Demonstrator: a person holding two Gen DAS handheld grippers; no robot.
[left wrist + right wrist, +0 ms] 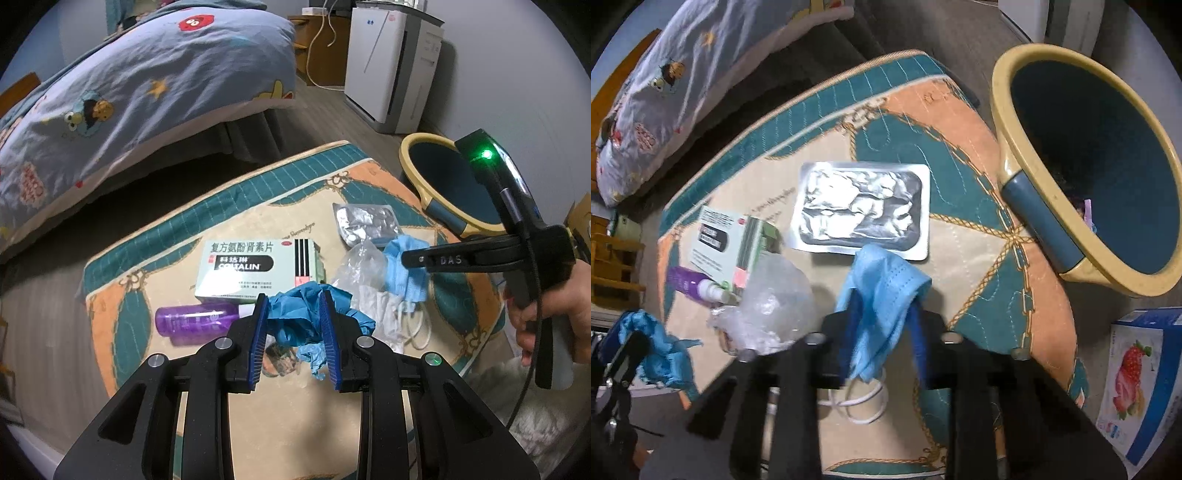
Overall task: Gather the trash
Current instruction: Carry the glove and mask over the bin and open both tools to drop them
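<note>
My right gripper pinches the crumpled pale-blue paper face mask on the quilted cushion, my left gripper clamps the crumpled blue glove, and the yellow-rimmed blue bin lies at two o'clock, nearer my right.

The mat is quilted cloth, matt, with stitched lines. The foil pack is crinkled silvery metal foil, shiny. The mask is soft, pleated, matt blue fabric. The glove looks like thin, crumpled blue rubber. The bag is clear, wrinkled plastic. The box is smooth printed card. The bottle is glossy purple plastic. The bin is smooth plastic.
</note>
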